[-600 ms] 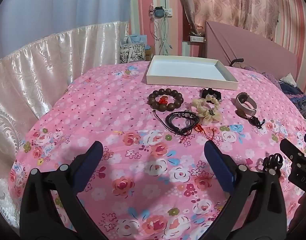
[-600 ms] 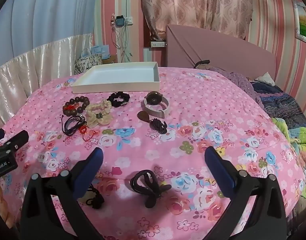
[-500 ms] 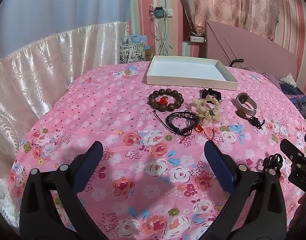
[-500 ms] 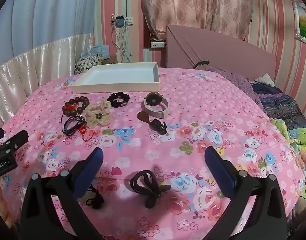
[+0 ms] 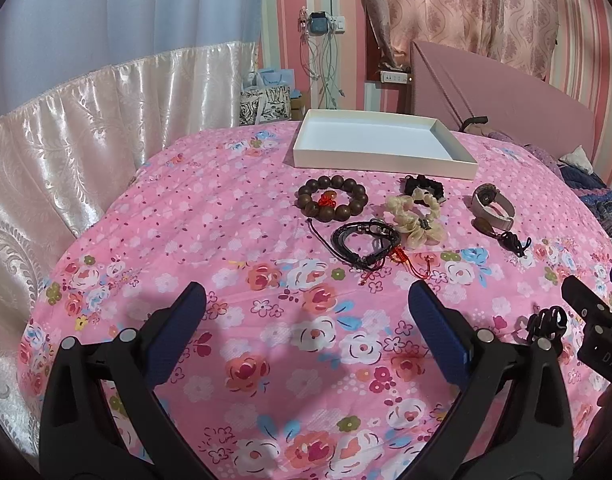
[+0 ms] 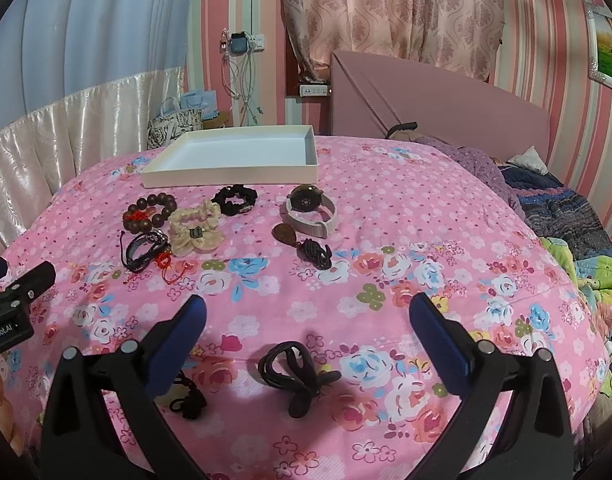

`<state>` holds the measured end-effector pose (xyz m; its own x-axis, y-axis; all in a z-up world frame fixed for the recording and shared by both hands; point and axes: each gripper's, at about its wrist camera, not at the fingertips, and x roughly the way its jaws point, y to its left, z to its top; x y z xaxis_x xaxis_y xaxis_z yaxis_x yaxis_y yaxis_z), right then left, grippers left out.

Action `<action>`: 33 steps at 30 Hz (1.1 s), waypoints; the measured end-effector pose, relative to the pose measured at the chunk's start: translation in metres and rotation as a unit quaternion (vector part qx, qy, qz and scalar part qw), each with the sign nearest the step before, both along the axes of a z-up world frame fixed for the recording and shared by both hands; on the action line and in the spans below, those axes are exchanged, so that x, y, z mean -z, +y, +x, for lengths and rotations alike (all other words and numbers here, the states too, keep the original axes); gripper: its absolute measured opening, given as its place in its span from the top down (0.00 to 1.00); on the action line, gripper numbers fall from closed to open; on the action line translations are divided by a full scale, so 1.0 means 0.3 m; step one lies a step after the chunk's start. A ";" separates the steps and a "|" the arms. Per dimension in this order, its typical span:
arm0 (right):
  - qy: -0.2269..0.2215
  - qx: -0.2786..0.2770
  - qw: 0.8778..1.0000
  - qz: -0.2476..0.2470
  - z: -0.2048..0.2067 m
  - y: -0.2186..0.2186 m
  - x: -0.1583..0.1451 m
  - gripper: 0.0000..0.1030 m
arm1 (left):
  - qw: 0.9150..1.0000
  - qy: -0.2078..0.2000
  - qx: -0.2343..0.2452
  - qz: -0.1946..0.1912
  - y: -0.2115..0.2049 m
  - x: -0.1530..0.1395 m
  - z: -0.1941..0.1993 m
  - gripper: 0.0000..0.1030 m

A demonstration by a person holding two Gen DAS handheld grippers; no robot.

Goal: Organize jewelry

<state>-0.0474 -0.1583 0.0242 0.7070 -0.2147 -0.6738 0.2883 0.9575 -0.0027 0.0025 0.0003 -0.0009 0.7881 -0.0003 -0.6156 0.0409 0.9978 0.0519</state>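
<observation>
**Me:** Jewelry is all still out on the pink floral bedspread (image 5: pixel 233 216), none of it sorted. The white tray (image 5: pixel 380 166) at the far side has nothing in it that I can see.

**Partner:** So what's lying where?

**Me:** Just near of the tray, in a loose row: the wooden bead bracelet (image 5: pixel 332 199) on the left, the black scrunchie (image 5: pixel 424 185) and cream scrunchie (image 5: pixel 414 216) in the middle, the watch (image 6: pixel 310 210) on the right. Nearer than those sit the black cord bracelet (image 5: pixel 366 243) with red thread trailing from it, and a brown pendant (image 6: pixel 286 235) on a dark knotted cord. Closest to me, between my right tongs' fingers, is a black cord piece (image 6: pixel 293 372), plus another small dark knot (image 6: pixel 187 398) half hidden behind one finger; I'd guess a second pendant cord, but I can't make it out.

**Partner:** And your tongs?

**Me:** Left gripper (image 5: pixel 306 328) and right gripper (image 6: pixel 306 328) are both spread wide and carrying nothing, tilted down over the bedspread.

**Partner:** Progress, then?

**Me:** By my reckoning, not begun. Every piece has yet to go into the tray, and the near black cord looks the handiest first pick.
</observation>
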 end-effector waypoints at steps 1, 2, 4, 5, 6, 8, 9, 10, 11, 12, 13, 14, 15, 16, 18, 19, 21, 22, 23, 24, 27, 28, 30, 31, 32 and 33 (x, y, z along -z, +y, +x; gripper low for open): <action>0.000 0.000 1.000 0.000 -0.001 -0.002 0.000 0.02 | 1.000 0.000 0.000 0.000 -0.001 -0.003 -0.008 0.03; -0.001 0.000 1.000 0.000 -0.002 -0.004 -0.001 0.02 | 1.000 0.000 0.000 0.000 0.000 -0.003 -0.007 0.03; -0.001 0.001 1.000 0.001 -0.003 -0.009 -0.001 0.02 | 1.000 0.001 0.000 -0.001 0.001 -0.003 -0.007 0.03; -0.001 0.001 1.000 0.000 -0.004 -0.012 -0.001 0.02 | 1.000 0.000 0.000 -0.001 0.000 -0.002 -0.007 0.03; -0.001 0.001 1.000 0.000 -0.005 -0.015 0.000 0.02 | 1.000 0.000 0.000 -0.001 0.000 -0.003 -0.007 0.03; 0.001 0.001 1.000 -0.001 -0.001 -0.003 -0.003 0.02 | 1.000 0.000 0.000 0.000 -0.001 -0.003 -0.007 0.03; 0.001 0.001 1.000 -0.001 0.000 -0.004 -0.004 0.02 | 1.000 0.000 0.000 -0.001 0.000 -0.003 -0.006 0.03; 0.002 0.001 1.000 -0.001 0.000 -0.003 -0.003 0.02 | 1.000 0.000 0.000 -0.001 -0.001 -0.007 -0.009 0.03; 0.001 0.001 1.000 -0.001 0.000 -0.003 -0.003 0.02 | 1.000 0.000 0.000 0.000 -0.001 -0.008 -0.010 0.03; 0.001 0.002 1.000 -0.002 0.001 -0.003 -0.003 0.02 | 1.000 0.000 0.000 0.000 0.000 -0.007 -0.010 0.03; 0.001 0.002 1.000 -0.002 0.001 -0.004 -0.004 0.02 | 1.000 0.000 0.000 -0.001 0.000 -0.006 -0.009 0.03; 0.001 0.002 1.000 -0.002 0.002 -0.005 -0.004 0.02 | 1.000 0.001 0.000 -0.001 0.000 -0.007 -0.008 0.03; 0.001 0.002 1.000 -0.002 0.003 -0.005 -0.005 0.02 | 1.000 0.001 0.000 0.000 0.000 -0.007 -0.008 0.03; 0.001 0.001 1.000 -0.002 0.003 -0.006 -0.005 0.02 | 1.000 0.002 0.000 -0.001 0.005 -0.007 -0.010 0.03; 0.001 0.002 1.000 -0.002 0.005 -0.006 -0.004 0.02 | 1.000 0.002 -0.001 -0.001 0.007 -0.009 -0.010 0.03; 0.001 0.001 1.000 -0.002 0.006 -0.006 -0.004 0.02 | 1.000 0.002 0.000 0.000 0.007 -0.007 -0.009 0.03; 0.002 0.001 1.000 -0.001 0.000 -0.003 0.002 0.02 | 1.000 0.002 0.000 -0.001 0.007 -0.007 -0.009 0.03; 0.001 0.001 1.000 -0.001 0.000 -0.003 0.002 0.02 | 1.000 0.002 0.000 -0.001 0.007 -0.006 -0.009 0.03; 0.001 0.002 1.000 -0.002 0.001 -0.002 0.002 0.02 | 1.000 0.002 0.001 0.000 0.008 -0.007 -0.010 0.03; 0.001 0.002 1.000 -0.002 0.001 -0.003 0.002 0.02 | 1.000 0.002 0.000 0.000 0.012 -0.002 -0.001 0.03; 0.002 0.002 1.000 0.000 0.003 -0.003 0.004 0.02 | 1.000 0.003 0.000 -0.001 0.013 0.000 0.002 0.03; 0.002 0.002 1.000 -0.001 0.003 -0.001 0.005 0.02 | 1.000 0.003 -0.001 -0.001 0.013 0.000 0.002 0.03; 0.002 0.002 1.000 -0.003 0.005 0.003 0.011 0.02 | 1.000 0.004 -0.001 -0.001 0.013 0.001 0.003 0.03; 0.002 0.002 1.000 -0.003 0.004 0.002 0.010 0.02 | 1.000 0.004 -0.001 -0.001 0.014 0.001 0.003 0.03; 0.002 0.001 1.000 -0.003 0.005 0.002 0.012 0.02 | 1.000 0.004 -0.002 -0.001 0.017 0.002 0.004 0.03; 0.001 0.001 1.000 -0.002 0.005 0.002 0.012 0.02 | 1.000 0.004 -0.002 -0.001 0.017 0.003 0.003 0.03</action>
<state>-0.0458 -0.1578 0.0206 0.7051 -0.2189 -0.6745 0.2896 0.9571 -0.0078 0.0034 0.0055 -0.0017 0.7829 0.0011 -0.6221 0.0377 0.9981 0.0492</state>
